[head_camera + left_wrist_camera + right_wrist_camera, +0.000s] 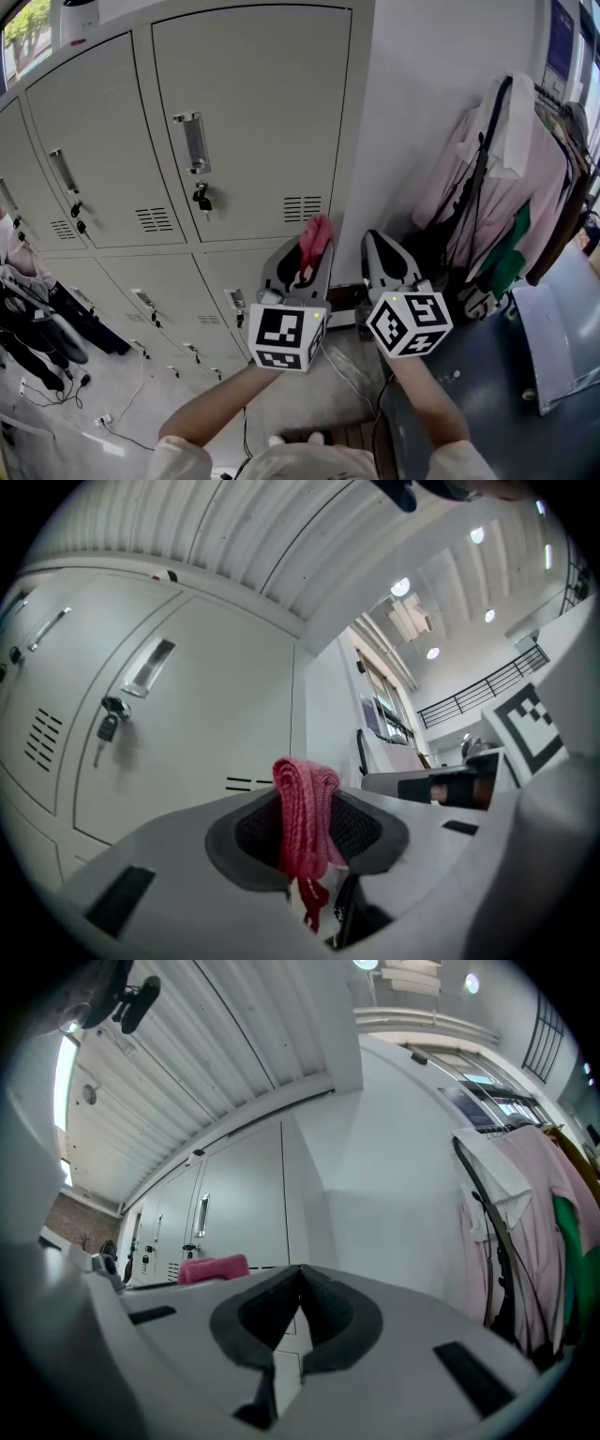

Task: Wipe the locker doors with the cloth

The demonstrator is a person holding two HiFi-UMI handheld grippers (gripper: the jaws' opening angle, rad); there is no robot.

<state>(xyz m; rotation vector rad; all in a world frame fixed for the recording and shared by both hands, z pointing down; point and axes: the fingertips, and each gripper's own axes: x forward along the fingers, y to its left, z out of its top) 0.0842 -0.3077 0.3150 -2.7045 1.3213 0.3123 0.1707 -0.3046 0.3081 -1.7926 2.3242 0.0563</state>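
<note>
**Left gripper** [307,797]: fingers clamped on the folded pink cloth [316,239], which stands up between them, its top edge past the fingertips and near the grey locker doors [253,122]; contact cannot be told.

**Right gripper** [300,1283]: fingers pressed together with nothing between them, just beside the left fingers, facing the white wall [427,112].

The cloth [316,236] — pink, knitted, folded — stands upright, clamped between the jaws of the left hand-held gripper [301,259], near the vent slots [302,208] of the upper right locker door [253,103]. All locker doors are pale grey and shut.
</note>
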